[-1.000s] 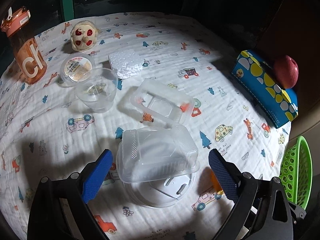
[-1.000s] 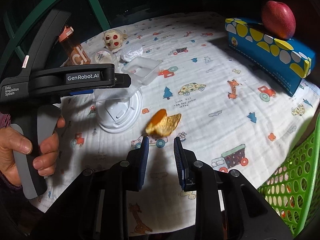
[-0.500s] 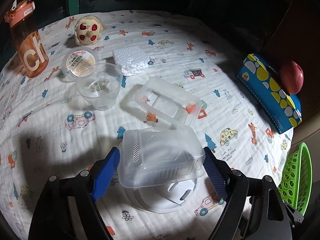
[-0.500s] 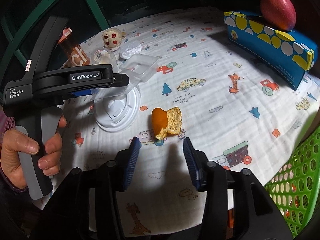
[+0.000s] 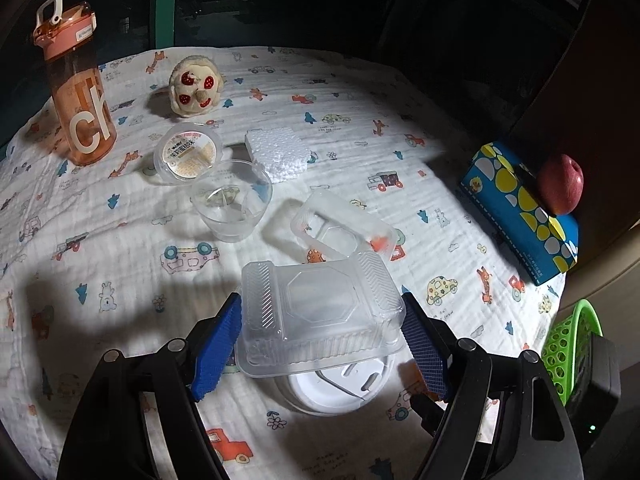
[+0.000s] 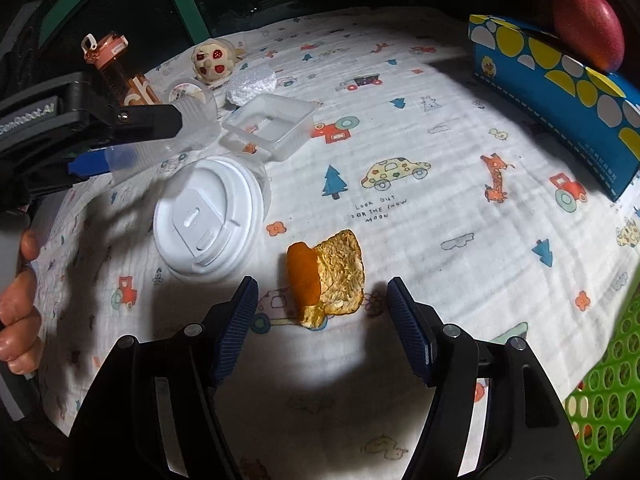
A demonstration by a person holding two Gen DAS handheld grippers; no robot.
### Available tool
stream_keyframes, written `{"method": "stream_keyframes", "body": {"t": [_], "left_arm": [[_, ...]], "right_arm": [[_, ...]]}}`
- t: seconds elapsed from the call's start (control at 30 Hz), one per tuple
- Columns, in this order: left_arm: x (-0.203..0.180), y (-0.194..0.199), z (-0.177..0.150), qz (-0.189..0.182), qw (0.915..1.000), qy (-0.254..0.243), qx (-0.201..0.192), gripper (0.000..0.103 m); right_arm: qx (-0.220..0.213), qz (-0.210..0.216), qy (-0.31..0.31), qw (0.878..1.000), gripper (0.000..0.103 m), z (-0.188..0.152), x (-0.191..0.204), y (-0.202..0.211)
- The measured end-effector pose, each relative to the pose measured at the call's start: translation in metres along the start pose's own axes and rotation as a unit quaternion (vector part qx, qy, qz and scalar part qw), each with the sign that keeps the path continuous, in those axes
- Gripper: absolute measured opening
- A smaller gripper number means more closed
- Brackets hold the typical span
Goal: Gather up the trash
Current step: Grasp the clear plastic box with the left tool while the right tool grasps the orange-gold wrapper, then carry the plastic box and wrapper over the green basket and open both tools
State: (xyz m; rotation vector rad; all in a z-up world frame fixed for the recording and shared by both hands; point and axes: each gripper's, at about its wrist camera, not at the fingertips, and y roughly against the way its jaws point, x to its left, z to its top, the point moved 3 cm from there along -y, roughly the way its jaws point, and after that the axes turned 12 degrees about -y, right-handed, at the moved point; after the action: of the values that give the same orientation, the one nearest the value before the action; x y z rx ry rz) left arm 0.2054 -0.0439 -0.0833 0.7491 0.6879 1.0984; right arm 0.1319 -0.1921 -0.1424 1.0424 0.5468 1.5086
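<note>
My left gripper [image 5: 320,344] is shut on a clear plastic clamshell box [image 5: 320,312] and holds it above a white cup lid [image 5: 336,388]. My right gripper [image 6: 320,328] is open, its fingers either side of an orange peel [image 6: 326,278] that lies on the printed cloth. The white cup lid [image 6: 208,224] sits left of the peel. More trash lies beyond: a clear tray [image 5: 344,228], a clear cup [image 5: 232,200], a sealed pudding cup [image 5: 188,154] and a white foam piece [image 5: 278,152].
An orange water bottle [image 5: 78,88] and a small plush toy [image 5: 194,90] stand at the far left. A blue tissue box [image 6: 560,100] with a red apple [image 6: 590,26] on it is at the right. A green basket [image 6: 608,408] sits at the table's right edge.
My left gripper has closed on the clamshell box and lifted it off the lid. My right gripper has opened wide and moved closer around the orange peel.
</note>
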Motion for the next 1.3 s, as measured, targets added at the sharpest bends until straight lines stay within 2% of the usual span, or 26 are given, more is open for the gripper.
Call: {"method": "stream_keyframes", "body": {"t": [0.07, 0.13, 0.23, 0.3, 0.57, 0.77, 1.03, 1.3], "left_arm": [[0.0, 0.004, 0.001, -0.001, 1.0, -0.001, -0.004, 0.075], [-0.001, 0.007, 0.002, -0.002, 1.0, -0.002, -0.007, 0.075], [-0.005, 0.01, 0.001, -0.005, 0.9999, -0.006, -0.008, 0.075], [-0.009, 0.013, 0.0, -0.008, 0.9999, -0.009, -0.008, 0.075], [-0.037, 0.029, -0.002, -0.03, 0.999, -0.029, -0.018, 0.075], [-0.079, 0.043, -0.002, -0.059, 0.996, -0.063, -0.027, 0.075], [-0.154, 0.054, -0.002, -0.11, 0.9868, -0.115, -0.032, 0.075], [-0.225, 0.054, -0.008, -0.143, 0.9755, -0.166, -0.019, 0.075]], "right_arm": [[-0.005, -0.019, 0.014, 1.0, 0.056, 0.001, 0.003, -0.002], [-0.007, -0.034, 0.026, 0.999, 0.043, 0.001, 0.004, -0.003], [-0.005, -0.03, 0.029, 0.999, 0.035, -0.001, 0.003, 0.0], [-0.006, -0.027, 0.023, 0.999, 0.033, -0.003, 0.001, 0.005], [-0.033, -0.007, -0.008, 0.999, 0.032, -0.01, -0.016, 0.056], [-0.074, -0.015, -0.042, 0.996, 0.032, -0.018, -0.05, 0.112], [-0.112, -0.077, -0.105, 0.985, 0.032, -0.04, -0.133, 0.177], [-0.112, -0.135, -0.175, 0.969, 0.033, -0.061, -0.218, 0.201]]}}
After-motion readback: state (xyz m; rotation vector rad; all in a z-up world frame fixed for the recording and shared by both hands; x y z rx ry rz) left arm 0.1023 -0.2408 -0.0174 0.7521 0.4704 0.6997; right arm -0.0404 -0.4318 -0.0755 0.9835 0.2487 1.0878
